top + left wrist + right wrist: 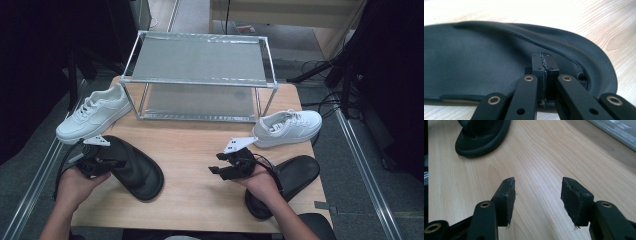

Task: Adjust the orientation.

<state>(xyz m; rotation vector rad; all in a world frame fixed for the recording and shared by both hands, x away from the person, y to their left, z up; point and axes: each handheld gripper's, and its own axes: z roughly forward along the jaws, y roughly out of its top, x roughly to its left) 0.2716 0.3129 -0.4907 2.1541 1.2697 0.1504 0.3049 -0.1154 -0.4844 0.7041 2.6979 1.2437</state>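
On table, L tool (545, 65) clenched over matte black slipper (474, 62); R tool (537, 192) released.

both grippers, left gripper (116, 162) and right gripper (216, 170), are black with brass rivets, worn pads, grey plates on top; forearms bare.

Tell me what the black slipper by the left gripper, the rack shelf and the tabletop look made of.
Black slipper: probably rubber or foam, matte with fine grain. Rack shelf: metal frame, likely aluminium, with a dull grey sheet. Tabletop: light wood or laminate, showing grain lines.
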